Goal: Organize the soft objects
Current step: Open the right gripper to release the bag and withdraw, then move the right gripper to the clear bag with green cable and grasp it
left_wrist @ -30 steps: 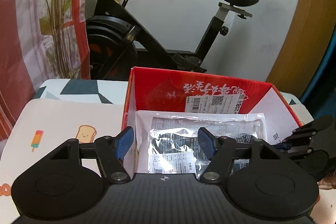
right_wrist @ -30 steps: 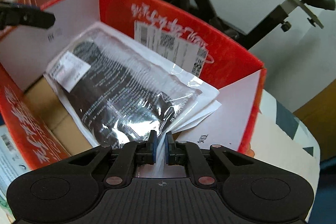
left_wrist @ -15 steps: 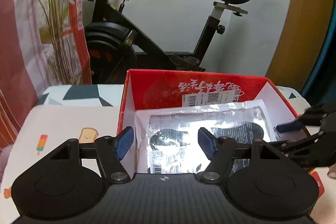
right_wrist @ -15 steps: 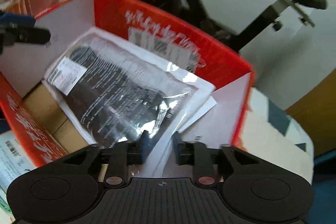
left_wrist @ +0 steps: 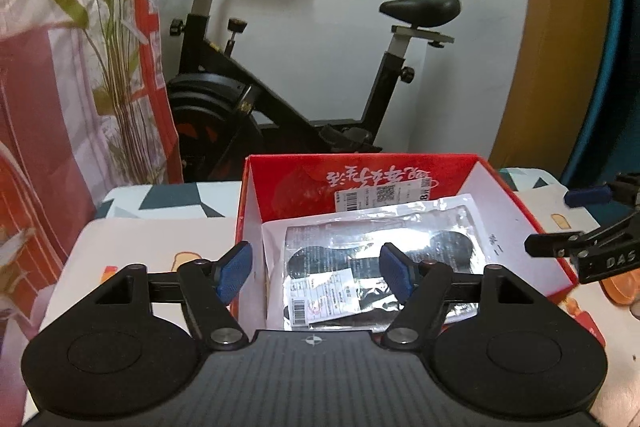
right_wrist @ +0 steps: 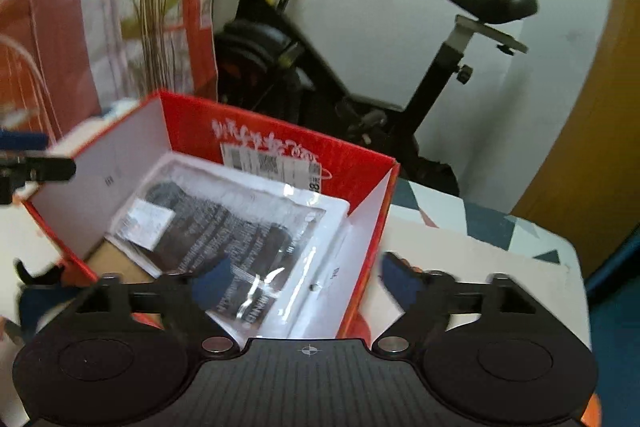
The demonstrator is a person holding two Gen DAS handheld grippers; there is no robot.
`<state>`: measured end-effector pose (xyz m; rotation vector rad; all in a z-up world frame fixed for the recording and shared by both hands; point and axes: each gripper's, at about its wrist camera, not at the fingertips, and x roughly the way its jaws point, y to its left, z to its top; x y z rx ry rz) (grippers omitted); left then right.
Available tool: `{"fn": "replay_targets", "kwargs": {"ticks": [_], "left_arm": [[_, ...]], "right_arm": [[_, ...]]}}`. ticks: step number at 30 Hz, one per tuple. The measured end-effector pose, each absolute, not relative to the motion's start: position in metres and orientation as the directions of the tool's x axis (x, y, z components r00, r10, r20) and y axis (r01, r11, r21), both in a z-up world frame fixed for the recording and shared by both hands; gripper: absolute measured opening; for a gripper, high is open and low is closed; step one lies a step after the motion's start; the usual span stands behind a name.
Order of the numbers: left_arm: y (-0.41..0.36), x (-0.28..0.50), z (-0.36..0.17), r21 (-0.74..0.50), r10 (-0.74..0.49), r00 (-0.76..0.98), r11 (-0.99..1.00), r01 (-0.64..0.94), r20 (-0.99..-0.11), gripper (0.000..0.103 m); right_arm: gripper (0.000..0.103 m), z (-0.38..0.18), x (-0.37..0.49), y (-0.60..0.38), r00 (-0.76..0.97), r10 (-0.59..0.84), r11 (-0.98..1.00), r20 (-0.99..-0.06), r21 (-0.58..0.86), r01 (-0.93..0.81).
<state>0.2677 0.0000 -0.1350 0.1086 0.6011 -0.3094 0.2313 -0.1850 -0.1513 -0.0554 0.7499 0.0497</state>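
Note:
A clear plastic bag (left_wrist: 380,255) with a black soft item inside lies flat in the red cardboard box (left_wrist: 304,179). My left gripper (left_wrist: 316,267) hovers at the box's near left corner. Its jaws are opening and the blue pads (left_wrist: 236,267) touch nothing. In the right wrist view the same bag (right_wrist: 224,227) rests in the box (right_wrist: 192,123). My right gripper (right_wrist: 306,281) is over the near right wall, its jaws opening wide, with nothing gripped. It also shows at the right edge of the left wrist view, right gripper (left_wrist: 568,221).
The box stands on a table with a patterned cloth (left_wrist: 160,239). A black exercise bike (left_wrist: 280,107) is right behind the table. A plant (left_wrist: 116,27) and a red-and-white curtain stand at the left, a wooden door (right_wrist: 592,107) at the right.
My right gripper let go of the bag's corner, opened wide and drew back upward. The bag settled flat in the box. My left gripper rose and backed off, slightly wider.

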Motion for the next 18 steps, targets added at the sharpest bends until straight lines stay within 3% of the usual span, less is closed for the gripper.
{"fn": "replay_targets", "kwargs": {"ticks": [2,7,12,18], "left_arm": [[0.003,0.256,-0.131,0.012,-0.261,0.79,0.947,0.321,-0.554,0.087],[0.011,0.224,-0.126,-0.024,-0.299,0.806,0.942,0.334,-0.511,0.1],[0.015,0.19,-0.126,-0.001,-0.278,0.837,0.949,0.315,-0.471,0.103],[0.023,0.157,-0.143,-0.033,-0.24,0.84,0.966,0.256,-0.486,0.103]], "right_arm": [[0.097,-0.147,0.218,-0.186,0.759,0.032,0.998,-0.651,-0.015,-0.055],[0.103,-0.14,0.187,-0.186,0.815,0.038,0.999,-0.578,0.038,-0.02],[0.103,-0.142,0.158,-0.181,0.856,-0.001,0.997,-0.518,0.063,0.039],[0.103,-0.159,0.125,-0.178,0.873,-0.041,0.991,-0.486,0.09,0.097]]}}
